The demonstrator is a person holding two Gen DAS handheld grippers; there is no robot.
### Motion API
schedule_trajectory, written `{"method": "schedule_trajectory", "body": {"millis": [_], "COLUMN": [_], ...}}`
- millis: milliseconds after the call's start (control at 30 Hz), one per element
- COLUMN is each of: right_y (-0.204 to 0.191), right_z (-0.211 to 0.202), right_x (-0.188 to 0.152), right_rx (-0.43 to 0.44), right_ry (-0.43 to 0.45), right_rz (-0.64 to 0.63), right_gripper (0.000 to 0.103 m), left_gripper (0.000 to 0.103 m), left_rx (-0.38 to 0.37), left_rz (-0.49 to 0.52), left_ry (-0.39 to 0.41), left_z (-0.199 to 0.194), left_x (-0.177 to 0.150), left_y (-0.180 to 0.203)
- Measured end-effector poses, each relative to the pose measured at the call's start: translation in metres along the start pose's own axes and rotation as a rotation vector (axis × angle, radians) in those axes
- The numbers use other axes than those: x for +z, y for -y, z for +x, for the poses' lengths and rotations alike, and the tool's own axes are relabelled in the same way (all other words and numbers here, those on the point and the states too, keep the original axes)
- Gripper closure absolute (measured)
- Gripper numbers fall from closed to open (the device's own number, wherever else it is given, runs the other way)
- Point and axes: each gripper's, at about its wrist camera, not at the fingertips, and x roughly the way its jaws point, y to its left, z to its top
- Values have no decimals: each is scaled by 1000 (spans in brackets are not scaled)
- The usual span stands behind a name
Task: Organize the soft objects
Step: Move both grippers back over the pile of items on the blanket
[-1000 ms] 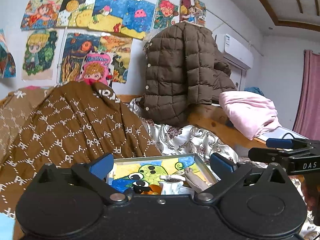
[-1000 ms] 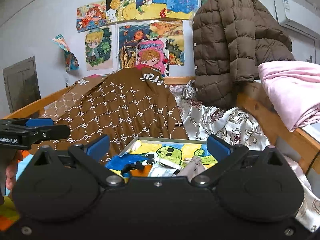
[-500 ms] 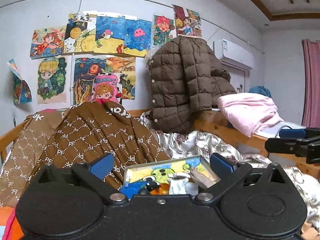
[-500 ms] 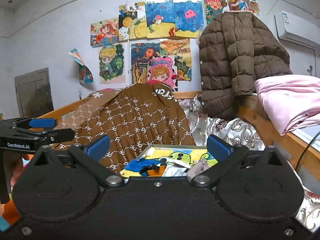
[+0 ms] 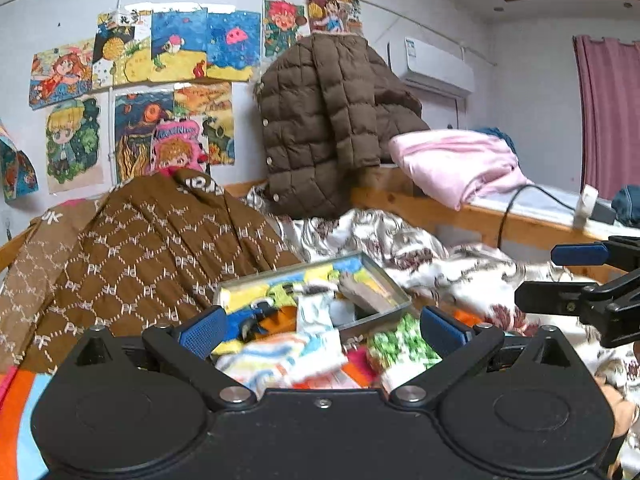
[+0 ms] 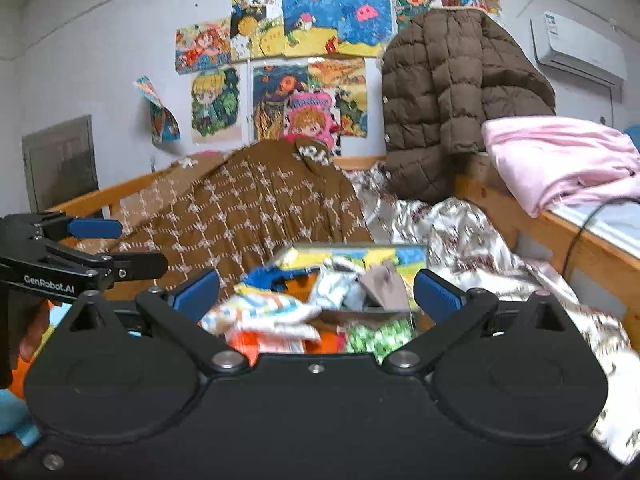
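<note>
A shallow grey box [image 5: 378, 314] with a painted bottom lies on the bed and holds several small crumpled cloths. Just in front of it lie a striped white-orange cloth [image 5: 280, 354] and a green patterned cloth [image 5: 400, 340]. My left gripper [image 5: 320, 328] hovers open over these cloths, with nothing between its blue pads [image 5: 200, 330]. My right gripper [image 6: 316, 290] is also open and empty, facing the same box [image 6: 360, 248] and striped cloth [image 6: 260, 312]. Each gripper shows in the other's view: the right gripper [image 5: 560, 276] at the right edge, the left gripper [image 6: 120, 246] at the left edge.
A brown patterned blanket [image 5: 152, 248] is heaped left of the box, with silver floral bedding [image 5: 400, 240] to the right. A brown puffer jacket [image 5: 328, 128] and a pink quilt [image 5: 456, 160] hang over the wooden rail [image 5: 460, 216], which a black cable [image 5: 508, 208] crosses. A hand [image 6: 32, 332] holds the left gripper.
Both grippers have drawn back from the box and stayed open. The box now looks farther off, and the striped and green cloths in front of it have come into view.
</note>
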Motion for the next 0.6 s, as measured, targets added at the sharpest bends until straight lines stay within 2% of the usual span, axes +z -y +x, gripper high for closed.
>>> {"method": "schedule_trajectory", "body": {"millis": [233,467,600], "right_y": [-6,-11,-14], "right_z": [10,33,38], "right_x": [-36,-53,-67], "right_rx": [-39,-83,-104], "right_ry": [-36,-54,-64], "right_rz": [9,32,13], "right_gripper": [0,1,1], "left_gripper": [1,1,1], "left_rx": [-2,16,24], "left_rz": [2,-30,-16], "left_ry": [-85,-187,-224], "left_z": [2,12,15], "left_x": [-29,-50,-61], "left_y": [7,3,3]}}
